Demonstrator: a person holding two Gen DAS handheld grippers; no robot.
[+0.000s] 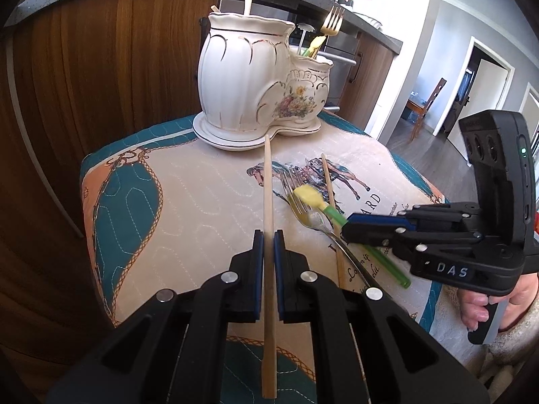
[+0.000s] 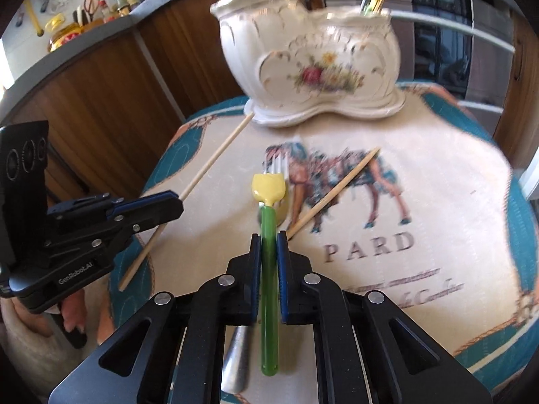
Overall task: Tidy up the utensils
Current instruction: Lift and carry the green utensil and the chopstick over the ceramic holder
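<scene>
My left gripper is shut on a long wooden chopstick whose tip points toward the white ceramic double-pot holder. My right gripper is shut on the green handle of a yellow-headed plastic fork; it also shows in the left wrist view. A silver fork lies under the plastic fork. A second chopstick lies on the printed cloth. The holder holds chopsticks in the big pot and a gold fork with other utensils in the small one.
The holder stands on a small cloth-covered round table beside wooden cabinets and a grey counter. An oven is behind. A doorway and chair lie to the right.
</scene>
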